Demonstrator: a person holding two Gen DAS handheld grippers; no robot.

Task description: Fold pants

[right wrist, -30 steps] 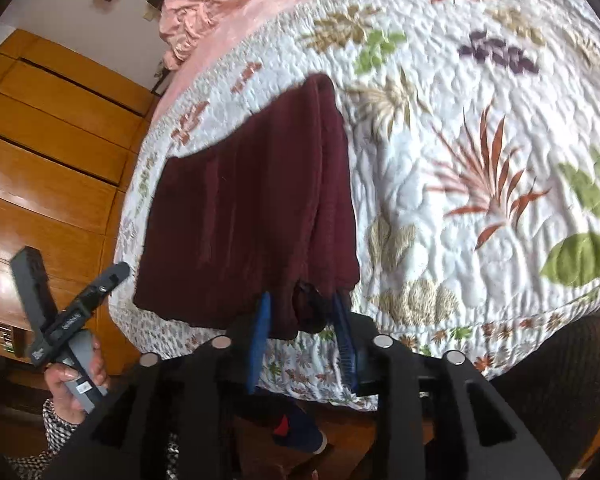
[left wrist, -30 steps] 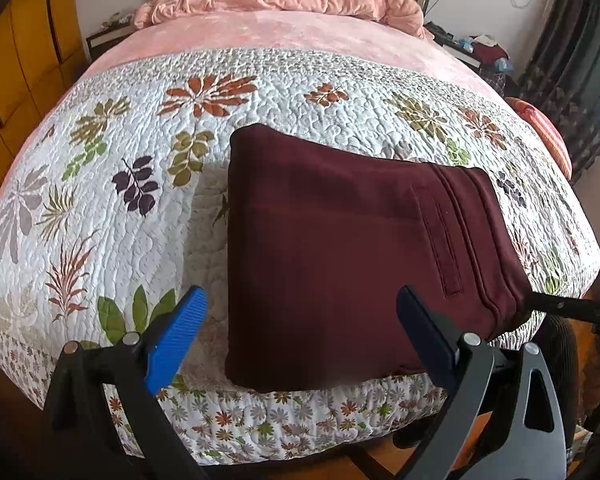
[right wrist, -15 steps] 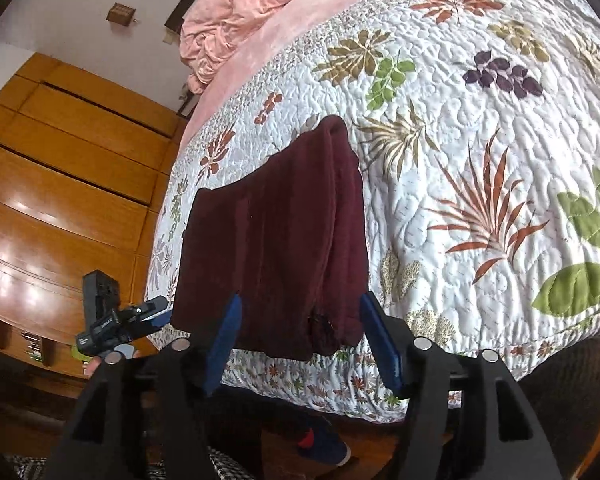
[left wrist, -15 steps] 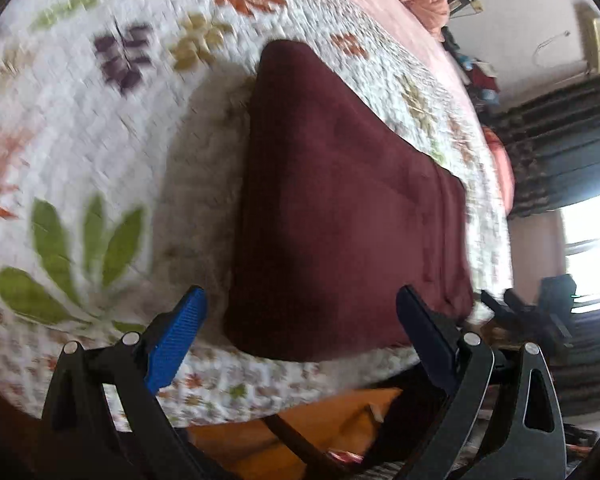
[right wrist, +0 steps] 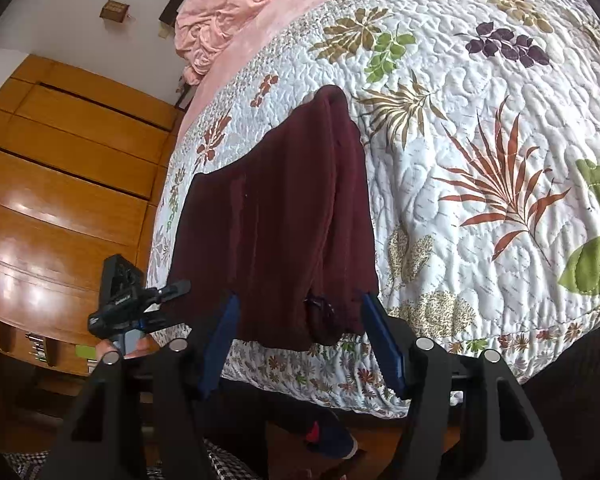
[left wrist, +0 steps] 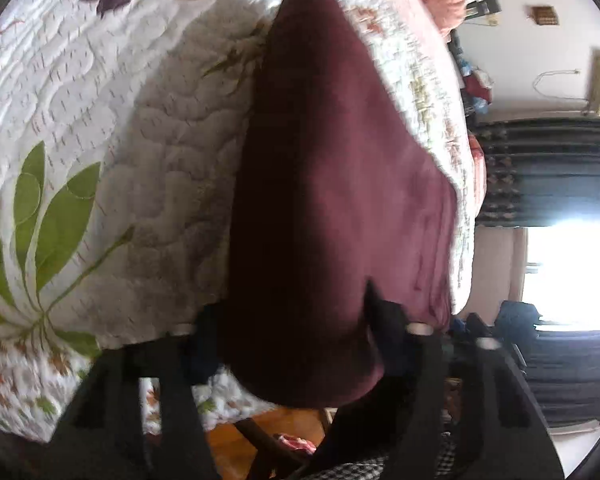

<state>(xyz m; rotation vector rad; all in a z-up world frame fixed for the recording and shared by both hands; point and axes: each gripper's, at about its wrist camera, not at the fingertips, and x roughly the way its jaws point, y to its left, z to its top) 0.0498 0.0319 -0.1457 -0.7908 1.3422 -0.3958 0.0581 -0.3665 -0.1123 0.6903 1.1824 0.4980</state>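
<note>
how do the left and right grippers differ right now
The left gripper has just been closing and seems to pinch the near edge of the pants. The right gripper has just been opening and stands open, with the cloth loose between its pads. The left gripper's fingers look dark and blurred, while the right gripper's blue pads are sharp. Both sit at the same near edge of the pants.

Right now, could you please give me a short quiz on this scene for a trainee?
1. True or false: the pants lie at the near edge of the quilt.
2. Which colour are the pants: A maroon, B blue, C grey?
3. What lies bunched up beyond the quilt's far end?
Key: 1 true; 2 A; 3 a pink blanket.
</note>
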